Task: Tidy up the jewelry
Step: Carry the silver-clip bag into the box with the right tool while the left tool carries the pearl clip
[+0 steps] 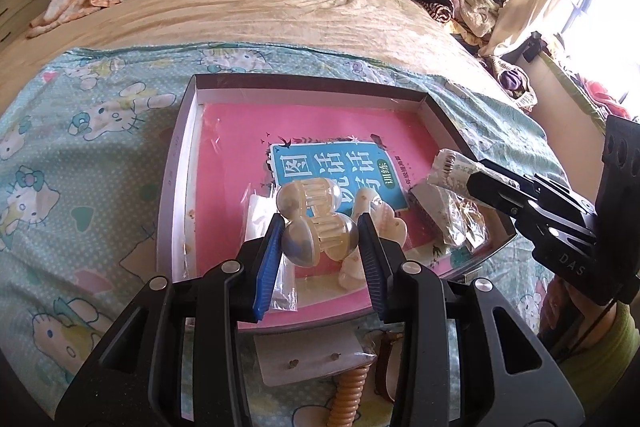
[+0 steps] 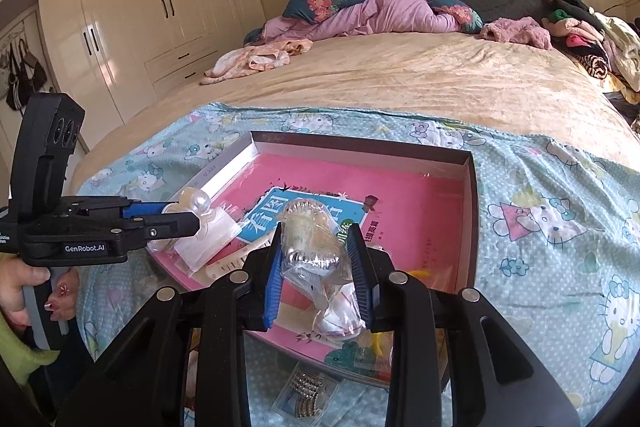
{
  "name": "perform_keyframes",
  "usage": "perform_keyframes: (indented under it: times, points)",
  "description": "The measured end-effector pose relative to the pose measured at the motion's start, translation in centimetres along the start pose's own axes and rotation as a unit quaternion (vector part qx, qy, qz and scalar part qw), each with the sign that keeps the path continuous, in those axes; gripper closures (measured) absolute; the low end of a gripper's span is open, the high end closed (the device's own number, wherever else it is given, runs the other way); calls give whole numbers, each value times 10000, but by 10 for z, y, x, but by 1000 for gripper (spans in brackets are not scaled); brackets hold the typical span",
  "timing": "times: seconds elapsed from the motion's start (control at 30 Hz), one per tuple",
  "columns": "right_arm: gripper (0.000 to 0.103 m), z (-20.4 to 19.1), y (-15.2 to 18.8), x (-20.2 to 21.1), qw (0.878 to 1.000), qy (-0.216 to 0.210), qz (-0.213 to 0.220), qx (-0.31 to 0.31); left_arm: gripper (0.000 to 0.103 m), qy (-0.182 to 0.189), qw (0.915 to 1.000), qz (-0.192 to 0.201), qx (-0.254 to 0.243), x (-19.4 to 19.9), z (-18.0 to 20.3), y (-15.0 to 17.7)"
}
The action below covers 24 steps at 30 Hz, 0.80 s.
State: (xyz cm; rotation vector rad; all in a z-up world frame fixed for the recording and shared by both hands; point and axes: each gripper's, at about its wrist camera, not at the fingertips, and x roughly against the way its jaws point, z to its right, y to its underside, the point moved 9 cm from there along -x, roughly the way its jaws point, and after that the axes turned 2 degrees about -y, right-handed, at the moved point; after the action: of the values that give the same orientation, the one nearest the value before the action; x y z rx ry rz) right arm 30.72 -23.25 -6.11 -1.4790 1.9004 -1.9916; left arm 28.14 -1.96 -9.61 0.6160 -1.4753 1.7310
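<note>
A shallow box (image 1: 176, 163) with a pink book (image 1: 320, 131) inside lies on the Hello Kitty sheet. My left gripper (image 1: 320, 239) is shut on a cream hair claw clip (image 1: 316, 223) above the box's near part; it also shows in the right wrist view (image 2: 192, 205). My right gripper (image 2: 316, 255) is shut on a clear plastic bag of jewelry (image 2: 312, 247) over the box's near right side; in the left wrist view the bag (image 1: 456, 187) hangs from its fingers. Small clear bags (image 1: 260, 211) and cream heart clips (image 1: 384, 223) lie in the box.
Outside the box's near edge lie an earring card (image 1: 308, 359), an orange spiral hair tie (image 1: 348, 395) and a packet with a beaded piece (image 2: 306, 391). Piled clothes (image 2: 580, 31) and bedding (image 2: 360, 11) sit at the bed's far end. A wardrobe (image 2: 132, 11) stands left.
</note>
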Motion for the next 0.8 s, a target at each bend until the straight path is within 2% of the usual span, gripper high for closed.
perform_keyframes:
  times: [0.63, 0.8]
  points:
    - [74, 5, 11, -47, 9986, 33, -466, -248, 74, 13, 9995, -322, -16, -20, -8, -1]
    - [69, 6, 15, -48, 9978, -54, -511, -417, 74, 21, 9992, -393, -20, -26, -9, 1]
